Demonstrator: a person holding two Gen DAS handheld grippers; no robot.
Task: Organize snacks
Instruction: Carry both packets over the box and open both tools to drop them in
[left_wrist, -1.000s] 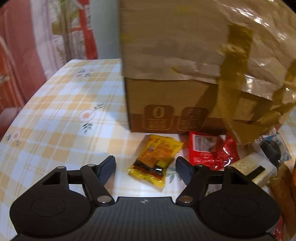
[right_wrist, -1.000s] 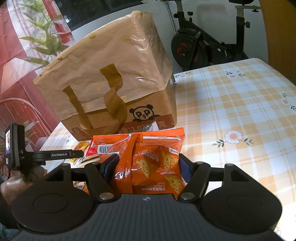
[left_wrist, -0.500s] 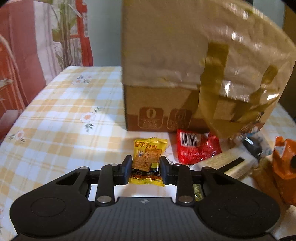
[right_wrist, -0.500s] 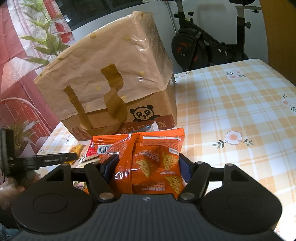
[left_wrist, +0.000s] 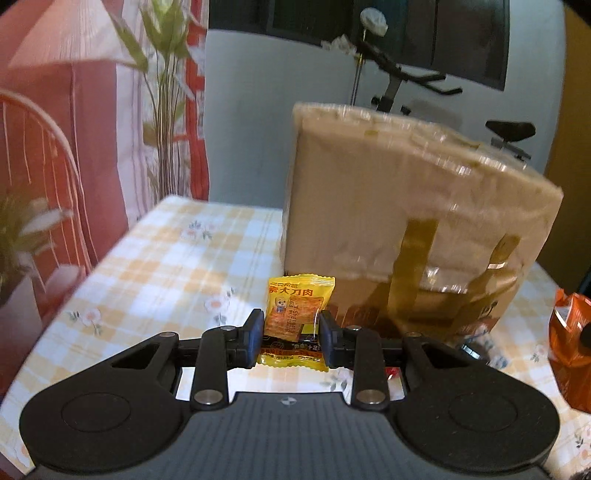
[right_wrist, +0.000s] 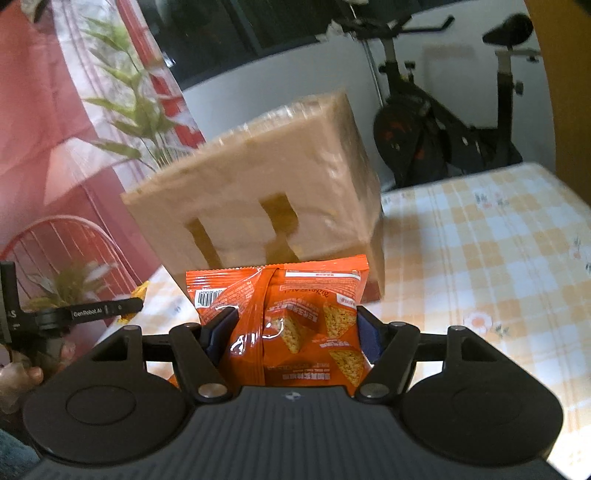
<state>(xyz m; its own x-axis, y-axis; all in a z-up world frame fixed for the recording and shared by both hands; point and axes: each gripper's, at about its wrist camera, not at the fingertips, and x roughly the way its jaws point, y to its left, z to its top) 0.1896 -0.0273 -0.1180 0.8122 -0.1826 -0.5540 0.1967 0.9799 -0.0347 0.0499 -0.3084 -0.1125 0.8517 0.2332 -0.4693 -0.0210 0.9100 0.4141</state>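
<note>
My left gripper (left_wrist: 291, 338) is shut on a small yellow snack packet (left_wrist: 299, 314) and holds it upright, off the table. Behind the packet stands a large cardboard box under a brown plastic bag (left_wrist: 417, 221) with darker handles. In the right wrist view my right gripper (right_wrist: 291, 332) is shut on an orange snack bag (right_wrist: 295, 325) with pictures of triangular crackers, also held up in front of the same box (right_wrist: 266, 206). The orange bag (left_wrist: 570, 343) shows at the right edge of the left wrist view. The left gripper's arm (right_wrist: 74, 315) reaches in at the left of the right wrist view.
The table has a yellow checked cloth with flowers (left_wrist: 177, 258). A corner of a red packet (left_wrist: 393, 373) lies below the left gripper. An exercise bike (right_wrist: 443, 129) stands behind the table. Red curtains and a plant (left_wrist: 162, 92) are at the left, with a red wire chair (right_wrist: 74, 243).
The left gripper closed on the yellow packet and lifted it off the table. Both grippers rose, so the box now sits lower in both views. The right gripper kept its hold on the orange bag.
</note>
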